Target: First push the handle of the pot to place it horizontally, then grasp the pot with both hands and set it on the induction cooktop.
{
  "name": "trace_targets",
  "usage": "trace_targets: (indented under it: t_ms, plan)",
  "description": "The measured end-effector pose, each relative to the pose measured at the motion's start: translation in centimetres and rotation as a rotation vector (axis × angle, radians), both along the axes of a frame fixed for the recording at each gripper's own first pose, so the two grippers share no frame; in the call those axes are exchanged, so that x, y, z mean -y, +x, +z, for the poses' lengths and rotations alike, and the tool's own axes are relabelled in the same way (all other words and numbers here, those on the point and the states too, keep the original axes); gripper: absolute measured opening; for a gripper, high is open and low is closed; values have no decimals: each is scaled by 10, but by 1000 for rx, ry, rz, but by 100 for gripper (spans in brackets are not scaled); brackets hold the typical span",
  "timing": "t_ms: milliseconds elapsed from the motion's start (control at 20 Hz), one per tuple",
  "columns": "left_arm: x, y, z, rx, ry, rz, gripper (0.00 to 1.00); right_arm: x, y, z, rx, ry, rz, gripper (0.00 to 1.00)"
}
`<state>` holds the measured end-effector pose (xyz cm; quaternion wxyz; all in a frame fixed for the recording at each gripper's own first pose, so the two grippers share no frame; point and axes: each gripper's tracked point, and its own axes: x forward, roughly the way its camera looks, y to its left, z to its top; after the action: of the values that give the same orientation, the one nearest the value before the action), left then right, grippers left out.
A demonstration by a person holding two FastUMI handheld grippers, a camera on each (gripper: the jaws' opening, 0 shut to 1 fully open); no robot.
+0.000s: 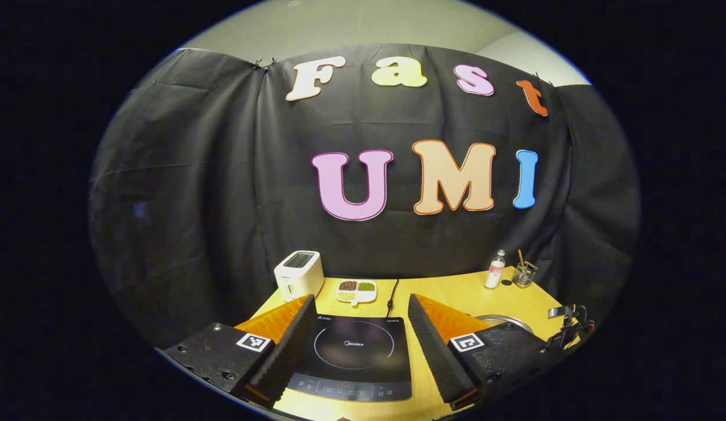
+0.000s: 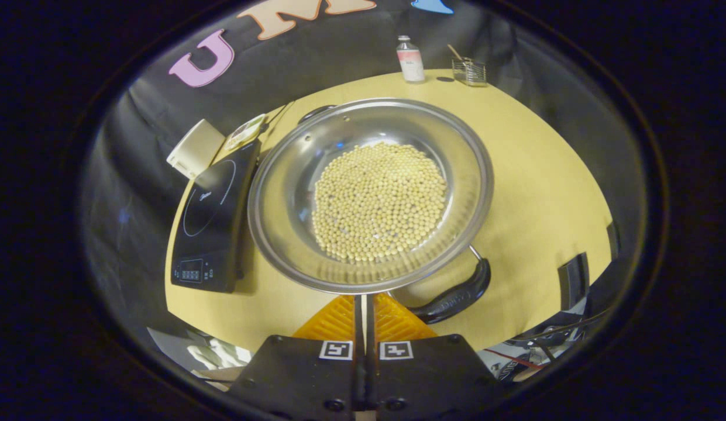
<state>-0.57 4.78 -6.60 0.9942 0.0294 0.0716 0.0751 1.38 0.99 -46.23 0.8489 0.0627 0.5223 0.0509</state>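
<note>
Right gripper (image 2: 364, 304) clenched empty beside the handle (image 2: 456, 295); left gripper (image 1: 358, 333) spread wide. A hard shove (probably) spills beans (image 2: 379, 200) from the pot (image 2: 281, 193).

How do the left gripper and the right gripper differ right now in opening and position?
The left gripper is open, its fingers spread wide either side of the induction cooktop; the right gripper has its fingers closed together. The left gripper holds nothing and points toward the cooktop; the right gripper sits at the near rim of the pot, beside its handle. Both hang over the same yellow table.
</note>
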Motion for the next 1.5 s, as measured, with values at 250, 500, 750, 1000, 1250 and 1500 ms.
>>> trace_targets:
  t_ms: [250,500,750,1000,1250,1500]
  plan:
    - [3,1,0,-2,2,-3,95,30,7,0,1,-36,-49,0]
    - [6,0,-1,-5,3,-6,96,58,19,2,11,-70,-97,3]
    - [4,-1,-3,-13,2,1,96,85,38,5,28,-91,-146,3]
    - [2,-2,-3,-13,5,11,93,101,56,7,35,-115,-162,3]
    - [-1,-3,-4,-19,-3,24,92,114,72,9,36,-138,-164,0]
    - [1,-2,-7,-26,-12,30,93,121,87,10,38,-140,-167,3]
